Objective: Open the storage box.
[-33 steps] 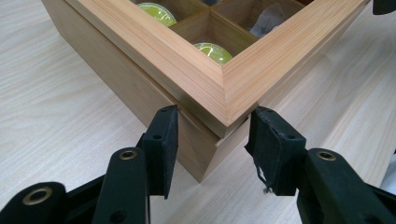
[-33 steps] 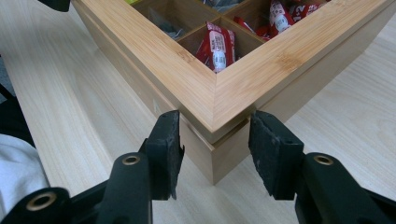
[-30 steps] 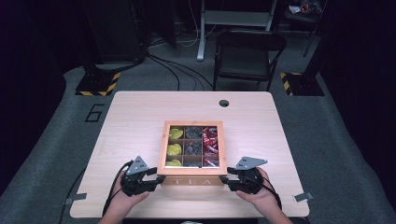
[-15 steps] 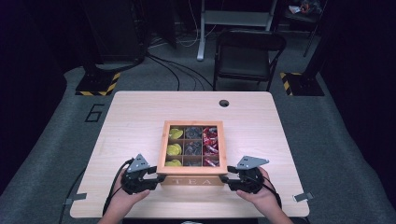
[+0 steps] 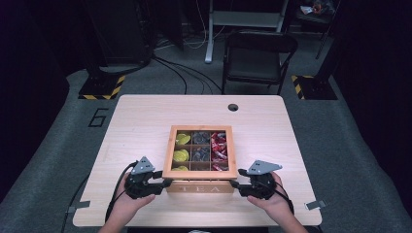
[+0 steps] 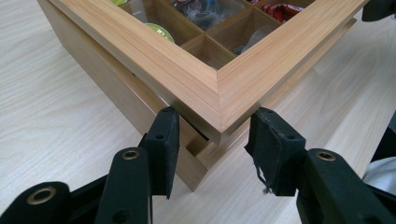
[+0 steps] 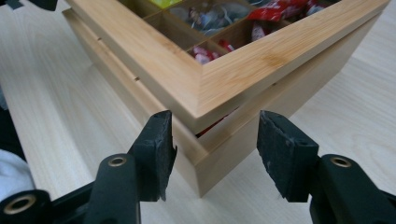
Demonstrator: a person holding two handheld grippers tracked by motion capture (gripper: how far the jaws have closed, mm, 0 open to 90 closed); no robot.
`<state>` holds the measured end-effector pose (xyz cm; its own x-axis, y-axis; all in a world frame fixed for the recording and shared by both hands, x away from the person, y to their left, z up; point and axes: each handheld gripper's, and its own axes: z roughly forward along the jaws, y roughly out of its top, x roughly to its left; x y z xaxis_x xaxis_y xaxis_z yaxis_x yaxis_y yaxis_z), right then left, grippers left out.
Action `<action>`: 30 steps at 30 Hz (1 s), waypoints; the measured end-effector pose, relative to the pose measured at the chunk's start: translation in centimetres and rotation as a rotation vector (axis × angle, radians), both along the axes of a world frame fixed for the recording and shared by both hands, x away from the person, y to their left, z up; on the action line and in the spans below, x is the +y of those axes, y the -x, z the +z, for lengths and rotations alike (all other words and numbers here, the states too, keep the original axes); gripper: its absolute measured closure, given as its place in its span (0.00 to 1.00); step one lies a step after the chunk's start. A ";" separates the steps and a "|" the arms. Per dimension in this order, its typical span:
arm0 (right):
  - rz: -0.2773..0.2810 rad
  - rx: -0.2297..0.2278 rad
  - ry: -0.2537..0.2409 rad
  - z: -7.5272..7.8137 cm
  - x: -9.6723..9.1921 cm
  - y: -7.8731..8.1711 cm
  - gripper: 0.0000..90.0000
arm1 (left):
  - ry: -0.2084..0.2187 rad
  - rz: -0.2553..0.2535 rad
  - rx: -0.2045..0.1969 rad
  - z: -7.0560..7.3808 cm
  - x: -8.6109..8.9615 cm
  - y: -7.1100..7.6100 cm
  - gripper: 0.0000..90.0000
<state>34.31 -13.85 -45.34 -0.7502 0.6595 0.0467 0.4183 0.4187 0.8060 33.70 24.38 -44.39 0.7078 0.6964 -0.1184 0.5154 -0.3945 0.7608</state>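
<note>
The high view is soft and low in detail. Light falls from above onto the pale desk (image 5: 145, 121), the one bright area; the floor around it darkens to near black at the left and right edges. Short, soft shadows lie along the near edge of the tea box (image 5: 200, 187). The left gripper view and the right gripper view are evenly and brightly lit. The box's corner (image 6: 219, 100) is sharp, while the packets behind the glass blur. A pale sheen lies on the wood.

Pale wood table (image 5: 145, 121) (round cable hole (image 5: 233, 107) at far edge); black folding chair (image 5: 257, 53) beyond.
</note>
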 end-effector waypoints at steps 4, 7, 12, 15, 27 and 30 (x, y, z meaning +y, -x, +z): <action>0.012 -0.013 -0.005 0.4 -0.1 -0.3 0.51 | -0.008 -0.004 -0.007 0.5 0.0 -0.2 0.59; 0.008 -0.015 -0.014 0.6 0.0 -0.4 0.51 | -0.014 -0.009 -0.009 0.9 0.1 -0.3 0.59; 0.008 -0.042 -0.015 1.3 0.3 -0.6 0.50 | -0.012 -0.006 -0.026 1.7 0.1 -0.5 0.59; 0.012 -0.047 -0.013 1.9 0.4 -0.8 0.50 | -0.001 -0.008 -0.028 2.1 0.3 -0.7 0.59; 0.018 -0.061 -0.026 3.5 0.4 -1.2 0.50 | -0.018 0.005 -0.119 2.3 -0.1 -1.6 0.50; 0.021 -0.060 -0.032 3.9 0.3 -1.3 0.50 | -0.018 0.015 -0.134 2.5 -0.1 -1.8 0.50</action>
<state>35.65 -13.54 -41.44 -0.7663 0.6421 0.0220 0.3602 0.4009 0.8423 35.54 24.27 -41.90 0.7059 0.7083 -0.0107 0.4155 -0.4018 0.8160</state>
